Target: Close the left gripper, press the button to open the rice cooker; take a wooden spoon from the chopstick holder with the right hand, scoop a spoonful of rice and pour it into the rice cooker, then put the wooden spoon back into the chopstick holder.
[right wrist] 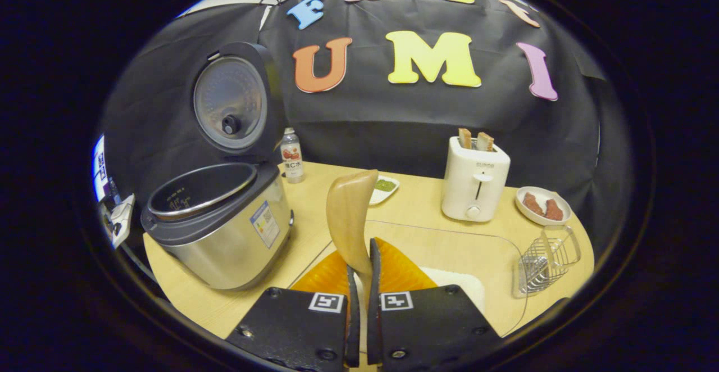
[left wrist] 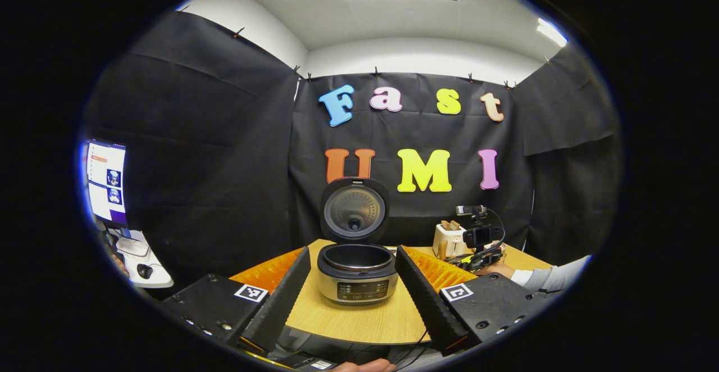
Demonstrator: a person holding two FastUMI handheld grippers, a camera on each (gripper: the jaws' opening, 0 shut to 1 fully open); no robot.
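Booth table (right wrist: 427, 203): rice cooker (right wrist: 222, 231) lid-up, ready for rice. Right gripper (right wrist: 359, 282) pinches the wooden spoon (right wrist: 349, 214) (bowl upward); left gripper (left wrist: 353, 299) gapes empty.

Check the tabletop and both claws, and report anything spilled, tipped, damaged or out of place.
Nothing stands out. The steel rice cooker stands upright with its lid raised, its dark inner pot showing no rice. The right claw grips the pale wooden spoon, bowl upward. The white toaster and small dishes sit undisturbed, with no spills.
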